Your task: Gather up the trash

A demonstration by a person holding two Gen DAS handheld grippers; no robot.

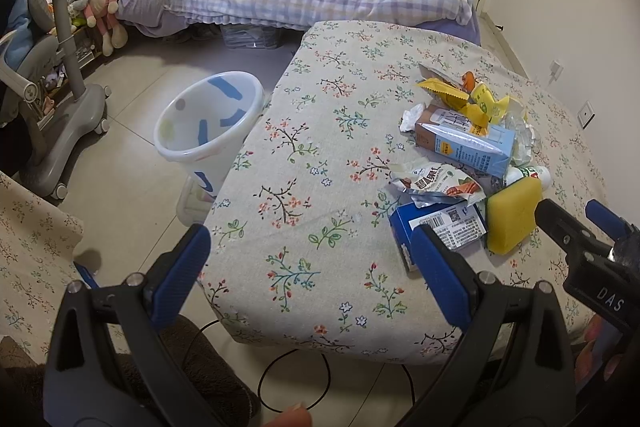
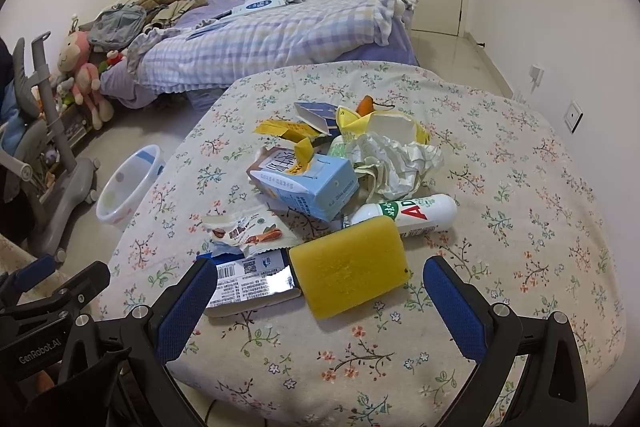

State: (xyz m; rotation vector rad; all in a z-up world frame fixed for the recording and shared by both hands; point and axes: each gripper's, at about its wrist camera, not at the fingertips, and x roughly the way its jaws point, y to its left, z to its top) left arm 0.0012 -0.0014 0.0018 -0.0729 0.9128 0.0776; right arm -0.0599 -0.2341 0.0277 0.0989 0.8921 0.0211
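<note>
So both grippers are hanging at the near edge of the table (image 2: 520,187), the one with the flowery cloth, and both are spread wide with nothing in them. The left gripper (image 1: 316,259) is over bare cloth, left of the mess. The right gripper (image 2: 320,291) is lined up with the yellow sponge (image 2: 348,267), which sits between its fingers in the frame but isn't touched.

The trash is all heaped on the table's right half: the sponge, a blue flat box (image 2: 252,277) with a barcode tucked under the sponge's left edge, a torn snack wrapper (image 2: 244,233), a light blue milk carton (image 2: 308,187) on its side, a white tube (image 2: 404,213) with red letters, crumpled paper (image 2: 396,159) and yellow wrappers (image 2: 292,135) at the back.

The white bin (image 1: 208,127) stands on the floor just beside the table's left edge. The left wrist view looks right down into it and it seems empty; from the right wrist you only get part of the rim, the table cuts off the rest.

The right view shows the tube nearly whole, whereas in the left view it's mostly hidden behind the sponge and carton. The left view also catches the right gripper poking in from the right. The print on the wrappers is too small to read.
</note>
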